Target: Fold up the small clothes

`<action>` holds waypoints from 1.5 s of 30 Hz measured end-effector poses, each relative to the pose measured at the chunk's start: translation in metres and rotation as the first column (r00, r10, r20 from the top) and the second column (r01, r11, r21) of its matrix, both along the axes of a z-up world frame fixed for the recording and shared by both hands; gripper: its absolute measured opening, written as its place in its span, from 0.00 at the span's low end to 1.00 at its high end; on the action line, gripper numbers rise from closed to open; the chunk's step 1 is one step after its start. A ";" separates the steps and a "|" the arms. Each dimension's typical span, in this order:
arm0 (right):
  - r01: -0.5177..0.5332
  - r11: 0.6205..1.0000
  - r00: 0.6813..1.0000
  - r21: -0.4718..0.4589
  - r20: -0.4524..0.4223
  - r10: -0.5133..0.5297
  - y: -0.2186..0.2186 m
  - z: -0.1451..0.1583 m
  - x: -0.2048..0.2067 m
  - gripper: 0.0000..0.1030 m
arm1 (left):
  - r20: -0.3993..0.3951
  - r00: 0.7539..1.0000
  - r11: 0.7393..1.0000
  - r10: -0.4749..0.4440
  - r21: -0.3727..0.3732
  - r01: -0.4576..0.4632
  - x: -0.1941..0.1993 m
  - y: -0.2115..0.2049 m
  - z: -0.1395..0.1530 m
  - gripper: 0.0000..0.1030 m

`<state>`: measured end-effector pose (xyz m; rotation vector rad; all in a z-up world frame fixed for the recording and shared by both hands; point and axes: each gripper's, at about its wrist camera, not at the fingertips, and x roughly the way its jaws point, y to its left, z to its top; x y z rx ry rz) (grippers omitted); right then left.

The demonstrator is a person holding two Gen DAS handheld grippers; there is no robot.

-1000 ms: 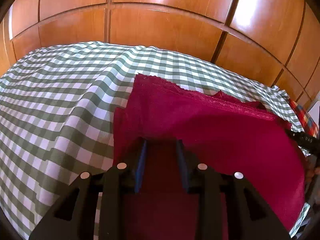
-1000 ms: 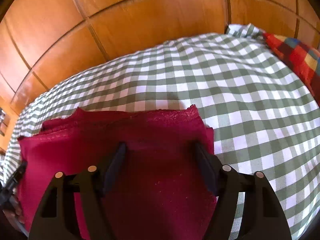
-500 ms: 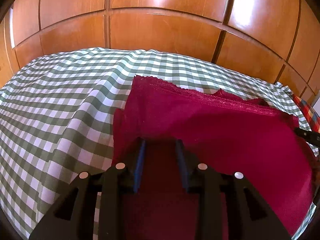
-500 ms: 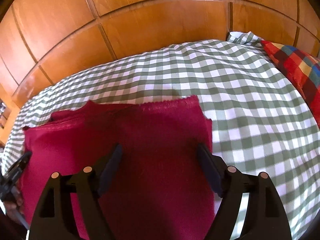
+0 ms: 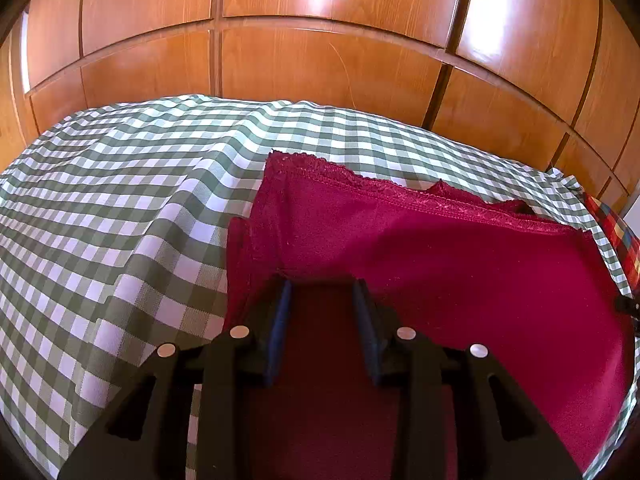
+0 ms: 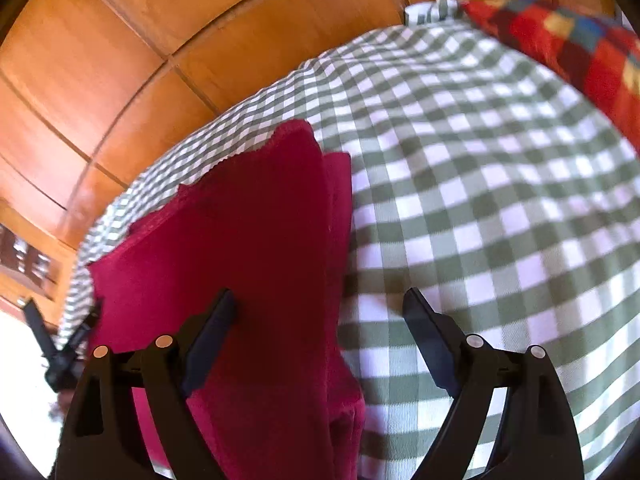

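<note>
One crimson garment [image 5: 460, 264] lies folded on the green-and-white checked cloth [image 5: 120, 208] that covers the bed — a single piece, in at least two layers, with a lace-trimmed edge along its far side. In the left wrist view it fills the space ahead of and to the right of the left tool [image 5: 322, 292], and runs back under that tool's two blue-padded fingers [image 5: 280, 320]. These stand narrow, and a raised fold of the fabric sits right at their tips; whether the pads press on it I cannot tell, since the tips are sunk in the cloth.

In the right wrist view the same garment [image 6: 240, 240] lies ahead and to the left of the right tool [image 6: 316, 304]. Its right-hand edge runs down between the two fingers, so the left finger [image 6: 212, 328] is over red fabric and the other is over bare check. This tool's jaws have just been opening and now stand wide, pressing on nothing, though the garment's edge lies in the gap.

Beyond the checked cloth, past both tools, stands one wall of glossy wooden cupboard panels [image 5: 320, 60]. One multicoloured patchwork cushion [image 6: 568, 44] lies far right of the right tool — blurred. Part of the left tool shows dark at the lower left of that view.
</note>
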<state>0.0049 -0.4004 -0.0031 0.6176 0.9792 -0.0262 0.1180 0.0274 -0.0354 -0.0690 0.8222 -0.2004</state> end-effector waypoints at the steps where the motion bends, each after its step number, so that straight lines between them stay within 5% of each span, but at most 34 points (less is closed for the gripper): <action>1: 0.001 1.000 1.000 0.016 0.005 -0.001 -0.001 -0.001 -0.002 0.82 | 0.000 1.000 1.000 0.000 0.001 0.000 0.000 0.000 0.000 0.31; 18: -0.195 0.966 0.980 0.170 0.068 0.186 0.034 -0.005 -0.007 0.78 | 0.001 1.000 1.000 0.001 -0.007 -0.001 0.000 0.000 -0.001 0.33; 28: -0.140 0.971 0.989 0.194 0.068 0.129 0.026 -0.009 -0.013 0.39 | -0.052 0.998 0.993 -0.020 -0.119 0.013 -0.002 0.010 0.010 0.55; 33: -0.157 0.975 0.985 0.159 0.091 0.144 0.038 0.006 -0.012 0.33 | -0.009 1.000 0.986 -0.013 -0.165 0.011 -0.034 0.022 0.030 0.56; 38: -0.163 0.978 0.983 0.133 0.111 0.149 0.046 0.023 -0.010 0.32 | 0.014 0.998 0.979 -0.054 -0.194 0.055 -0.061 0.031 0.039 0.52; 45: -0.247 0.966 0.951 0.076 0.211 0.227 0.080 0.073 -0.001 0.31 | -0.039 0.991 0.958 -0.130 -0.264 0.116 -0.070 0.037 0.027 0.24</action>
